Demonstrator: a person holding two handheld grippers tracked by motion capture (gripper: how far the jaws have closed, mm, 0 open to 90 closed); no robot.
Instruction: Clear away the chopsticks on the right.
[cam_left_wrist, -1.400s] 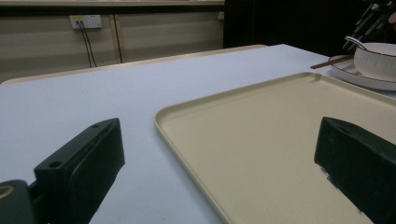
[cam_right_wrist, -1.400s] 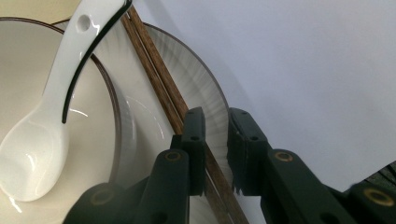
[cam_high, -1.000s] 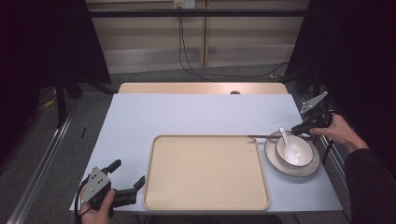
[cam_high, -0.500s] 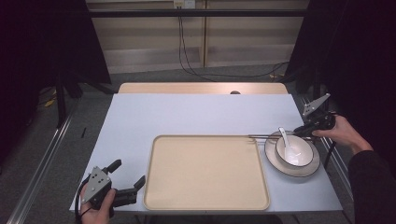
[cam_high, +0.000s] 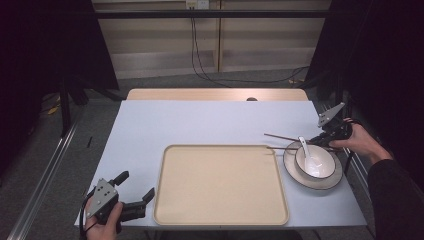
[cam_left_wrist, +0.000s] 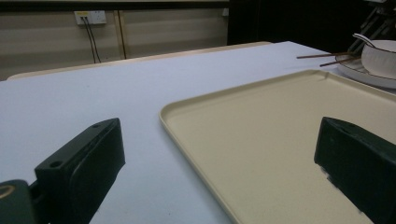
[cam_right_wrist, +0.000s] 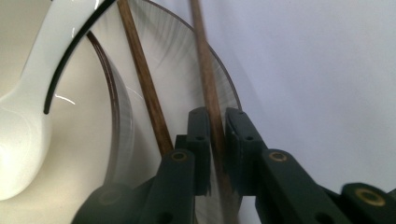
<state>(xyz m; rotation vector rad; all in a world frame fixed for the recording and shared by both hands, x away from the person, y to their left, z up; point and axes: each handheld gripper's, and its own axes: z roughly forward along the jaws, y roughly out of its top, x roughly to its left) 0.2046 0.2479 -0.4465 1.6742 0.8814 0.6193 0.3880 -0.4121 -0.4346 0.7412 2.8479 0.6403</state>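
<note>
Gripping one chopstick (cam_right_wrist: 211, 93) between its black jaws, the right gripper (cam_right_wrist: 215, 135) sits at the plate (cam_high: 336, 177) on the far right of the tray (cam_high: 220, 185). In the right gripper view the jaws have just been closing and now clamp that stick near its end; the second chopstick (cam_right_wrist: 142, 74) lies just beside the pinched one, outside the jaws, resting across the plate's rim. Whether the two sticks touch each other cannot be told.

Both sticks run long-axis away from the jaws: seen from above, the chopsticks (cam_high: 287, 142) stretch from the right gripper (cam_high: 325, 141) toward the tray, their tips reaching just over its right edge. Any lift would likely have to follow that axis, since the far ends hang well out from the grip and only one stick is held.

Beside them, on the plate, stands a white bowl (cam_high: 314, 161) with a white spoon (cam_high: 306, 150) leaning inside it.

At the tray's near left corner the left gripper (cam_high: 134, 202) rests in the person's hand, jaws spread wide with nothing between them; the left gripper view looks across the bare tray (cam_left_wrist: 280, 140) toward the distant bowl. The right hand is plainly the nearer one to the sticks, the left being well apart from them across the whole tray.
</note>
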